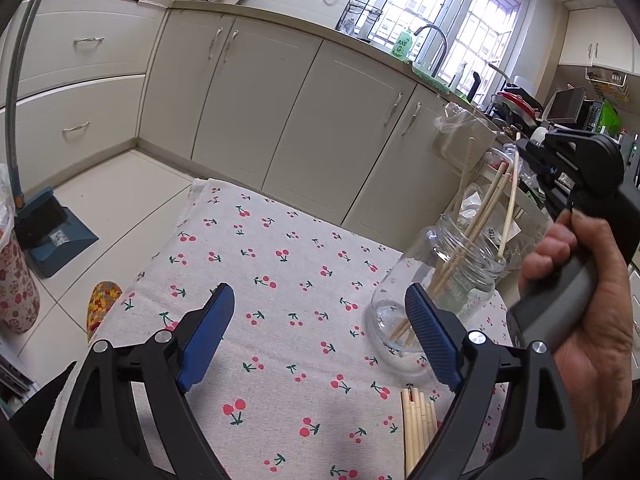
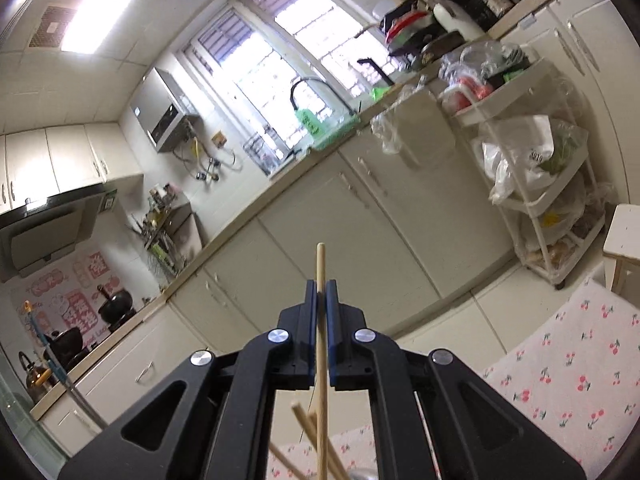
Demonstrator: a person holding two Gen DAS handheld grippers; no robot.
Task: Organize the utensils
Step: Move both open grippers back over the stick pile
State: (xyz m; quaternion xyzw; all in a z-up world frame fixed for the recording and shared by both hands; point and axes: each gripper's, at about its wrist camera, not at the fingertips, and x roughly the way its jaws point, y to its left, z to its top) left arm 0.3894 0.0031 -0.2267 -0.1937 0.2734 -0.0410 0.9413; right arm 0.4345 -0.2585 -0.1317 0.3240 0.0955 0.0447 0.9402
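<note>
A clear glass jar (image 1: 404, 280) stands on the cherry-print cloth with several wooden chopsticks (image 1: 476, 216) leaning in it. A bundle of loose chopsticks (image 1: 418, 428) lies on the cloth near the front. My left gripper (image 1: 320, 332) is open and empty, its right finger just in front of the jar's base. Up at the right, a hand holds my right gripper (image 1: 522, 147), shut on one chopstick (image 1: 510, 208) near its top end; the lower tip hangs at the jar's mouth. In the right wrist view this chopstick (image 2: 320, 264) stands upright between the pads of the right gripper (image 2: 321, 292).
The table with the cherry cloth (image 1: 280, 248) ends at the left above a tiled floor with a blue dustpan (image 1: 52, 236). Cream cabinets (image 1: 296, 120) run behind. A white trolley (image 2: 532, 168) full of bags stands at the right, with a small stool (image 2: 624, 236) beside it.
</note>
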